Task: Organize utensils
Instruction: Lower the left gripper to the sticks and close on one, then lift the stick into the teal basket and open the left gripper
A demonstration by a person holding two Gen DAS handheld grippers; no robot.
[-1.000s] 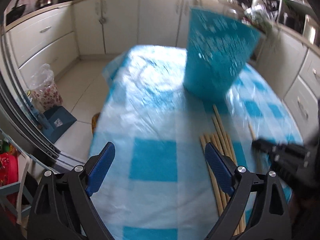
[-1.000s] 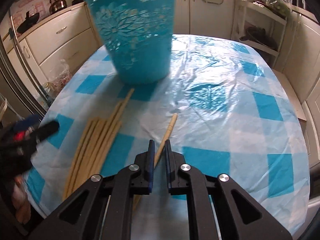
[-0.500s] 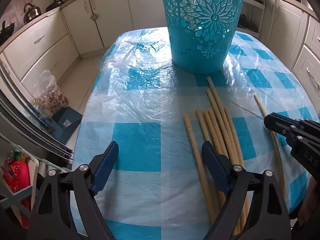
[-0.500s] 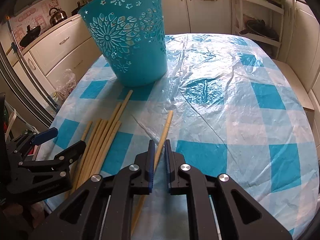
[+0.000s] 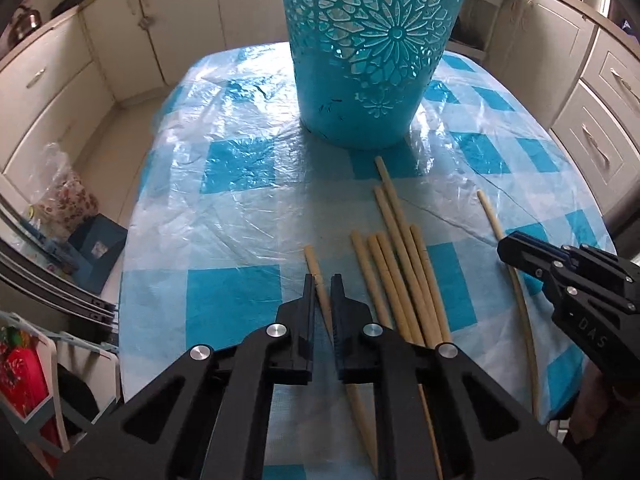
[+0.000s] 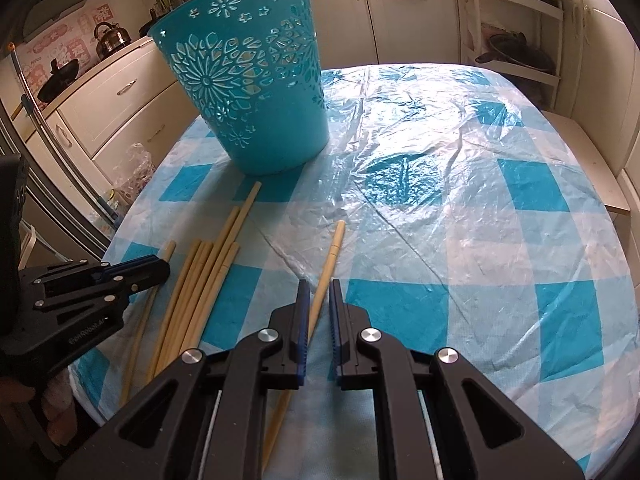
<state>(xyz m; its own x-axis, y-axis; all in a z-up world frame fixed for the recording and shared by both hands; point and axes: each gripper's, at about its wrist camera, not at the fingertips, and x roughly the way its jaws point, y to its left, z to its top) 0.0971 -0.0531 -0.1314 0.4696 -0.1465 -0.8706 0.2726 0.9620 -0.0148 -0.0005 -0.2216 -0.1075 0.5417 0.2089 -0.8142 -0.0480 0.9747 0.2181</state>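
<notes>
The left claw (image 5: 322, 292) is seen closed on a single pale bamboo chopstick (image 5: 313, 266), its jaws having just been closing, with the stick caught between the blue pads. The right claw (image 6: 318, 300) is likewise clamped on a separate pale bamboo chopstick (image 6: 334, 248) lying apart from the others. Each gripped stick runs roughly along its claw's pointing line, with the blunt end projecting ahead towards the tall turquoise plastic basket with cut-out flower pattern (image 5: 376, 52), which stands upright further along the desk covered in a blue-and-white checked cloth under clear plastic film (image 6: 460, 220). The coming move is judged to turn on this: the basket mouth lies ahead of and above both claws, so each stick would have to be lifted and tipped upright before it can be dropped in.

A loose bundle of bamboo chopsticks (image 5: 400, 252) lies flat between the two claws, nearer the left one, pointing towards the basket.

White lettering "DAS" is read on the right claw's body in the left wrist view; the lettering on the left claw's body cannot be read with confidence.
</notes>
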